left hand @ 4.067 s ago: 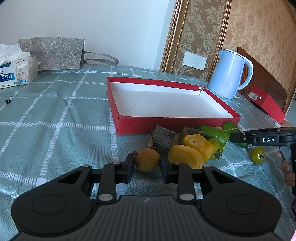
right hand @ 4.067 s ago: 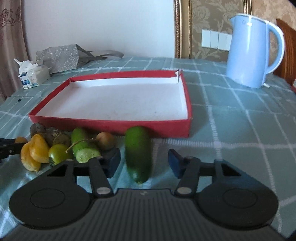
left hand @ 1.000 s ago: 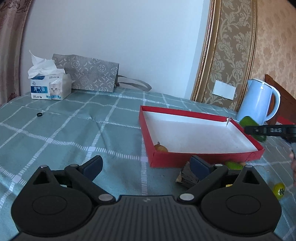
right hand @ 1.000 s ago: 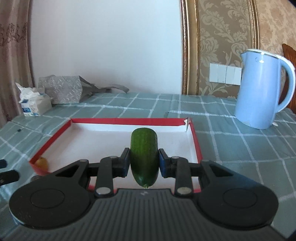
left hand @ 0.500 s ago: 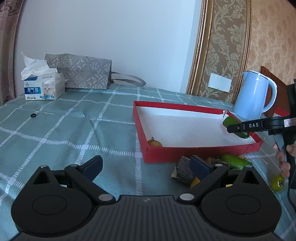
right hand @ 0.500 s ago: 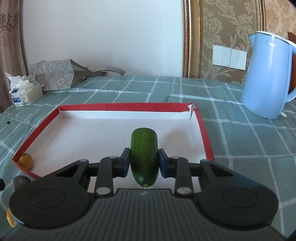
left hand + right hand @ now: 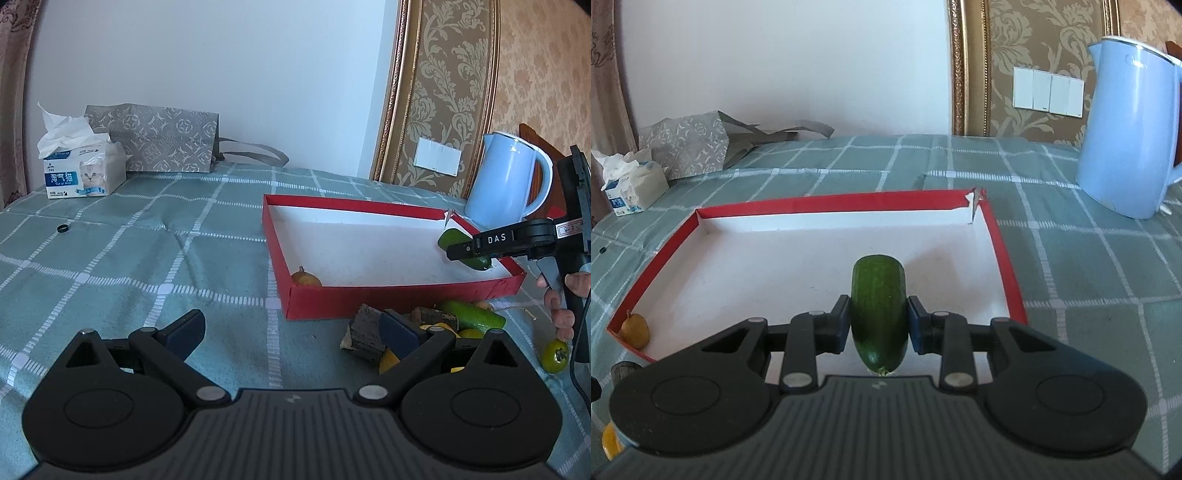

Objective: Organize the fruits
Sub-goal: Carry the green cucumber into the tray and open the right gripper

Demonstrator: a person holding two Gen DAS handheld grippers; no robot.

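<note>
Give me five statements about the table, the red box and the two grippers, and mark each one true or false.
1. A cucumber sits between the right gripper fingers. True; the jaws are opening around it.
2. The red box holds three fruits. False: only one small brown fruit lies inside, in a corner.
3. The left gripper grips a yellow pepper. False: it is open and holds nothing.
4. A blue kettle stands on the table outside the box. True.
5. The tissue box is inside the red box. False: it stands apart on the tablecloth, beside a grey paper bag.
</note>
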